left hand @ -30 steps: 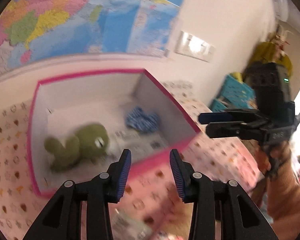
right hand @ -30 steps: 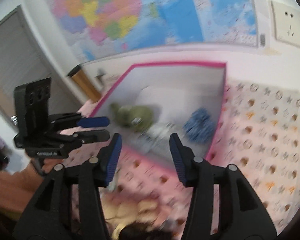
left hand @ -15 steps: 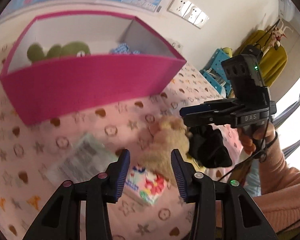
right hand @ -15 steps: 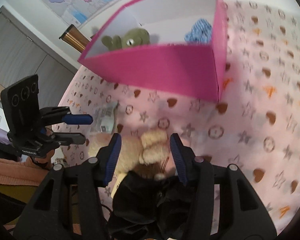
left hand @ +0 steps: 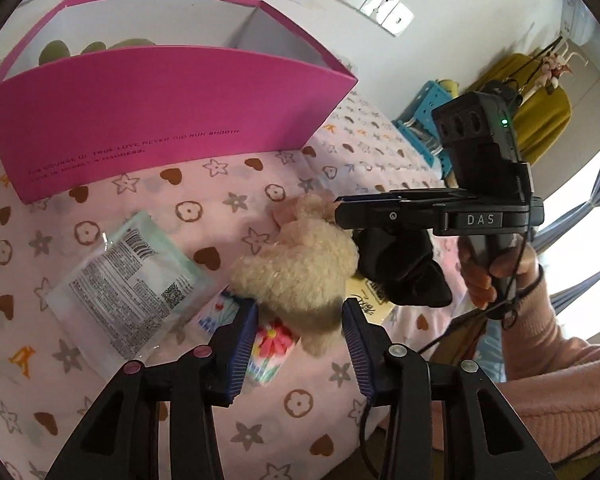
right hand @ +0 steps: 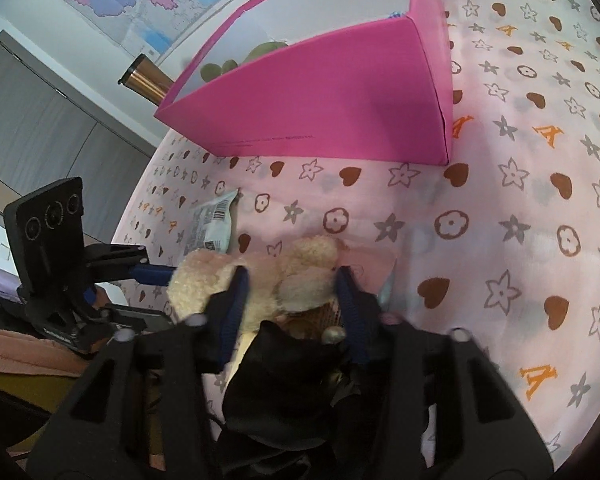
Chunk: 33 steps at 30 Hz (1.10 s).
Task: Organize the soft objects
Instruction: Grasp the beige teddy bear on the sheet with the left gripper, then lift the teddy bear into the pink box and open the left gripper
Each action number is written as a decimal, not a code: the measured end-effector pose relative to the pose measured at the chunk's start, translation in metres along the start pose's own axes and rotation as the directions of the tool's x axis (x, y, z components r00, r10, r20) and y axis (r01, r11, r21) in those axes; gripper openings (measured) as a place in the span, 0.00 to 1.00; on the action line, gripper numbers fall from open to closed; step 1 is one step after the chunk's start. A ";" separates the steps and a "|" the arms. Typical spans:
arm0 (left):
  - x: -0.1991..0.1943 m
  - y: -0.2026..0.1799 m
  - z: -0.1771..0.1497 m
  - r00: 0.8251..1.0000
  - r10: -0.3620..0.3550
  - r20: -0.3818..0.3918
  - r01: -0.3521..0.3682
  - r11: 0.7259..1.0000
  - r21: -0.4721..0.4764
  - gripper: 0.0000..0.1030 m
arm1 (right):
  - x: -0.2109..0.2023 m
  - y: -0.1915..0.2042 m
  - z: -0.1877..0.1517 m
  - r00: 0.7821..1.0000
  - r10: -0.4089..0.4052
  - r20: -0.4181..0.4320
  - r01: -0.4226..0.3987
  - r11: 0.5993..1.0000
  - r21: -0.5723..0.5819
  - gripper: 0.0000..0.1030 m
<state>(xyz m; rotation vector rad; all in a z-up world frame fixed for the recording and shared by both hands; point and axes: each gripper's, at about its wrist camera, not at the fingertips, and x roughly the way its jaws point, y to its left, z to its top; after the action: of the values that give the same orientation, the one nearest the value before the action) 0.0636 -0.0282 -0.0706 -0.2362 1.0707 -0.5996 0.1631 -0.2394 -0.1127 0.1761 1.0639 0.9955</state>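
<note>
At the bottom of the frame our left gripper (left hand: pixel 300 336) holds its fingers apart around the cream plush toy (left hand: pixel 300 272), as does our right gripper (right hand: pixel 290 308); neither is pressed shut. The toy lies mid-frame on the pink patterned cloth (left hand: pixel 188 212), a white packet (left hand: pixel 128 280) just left. Farther back, upper left, stands the pink box (left hand: pixel 140 112); behind it a wall with sockets (left hand: pixel 370 4)
</note>
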 end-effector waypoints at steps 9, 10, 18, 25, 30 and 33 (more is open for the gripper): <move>0.005 -0.005 0.005 1.000 0.000 0.010 0.000 1.000 0.002 0.31 | -0.011 0.005 -0.007 0.997 -0.016 0.076 0.016 1.000 -0.006 0.19; 0.004 -0.006 0.006 1.000 -0.003 0.016 0.003 1.000 0.003 0.31 | -0.013 0.006 -0.008 0.996 -0.014 0.083 0.015 1.000 -0.008 0.18; -0.014 -0.011 0.019 0.997 -0.007 0.079 0.005 1.000 0.028 0.31 | -0.040 0.025 0.003 0.985 0.005 0.170 0.004 0.998 -0.055 0.17; -0.039 -0.020 0.049 0.988 0.004 0.156 -0.018 0.996 0.089 0.31 | -0.070 0.043 0.026 0.964 0.028 0.266 0.002 0.994 -0.111 0.17; -0.052 -0.024 0.079 0.976 0.041 0.214 -0.070 0.989 0.129 0.31 | -0.090 0.053 0.053 0.940 0.031 0.339 0.019 0.990 -0.143 0.16; -0.055 -0.020 0.099 0.972 0.055 0.228 -0.087 0.988 0.131 0.31 | -0.096 0.055 0.071 0.933 0.029 0.360 0.027 0.988 -0.150 0.12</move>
<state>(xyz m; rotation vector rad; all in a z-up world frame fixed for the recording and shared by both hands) 0.1250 -0.0232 0.0268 -0.1381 0.8124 -0.5665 0.1759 -0.2570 0.0165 0.2242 0.6480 0.9953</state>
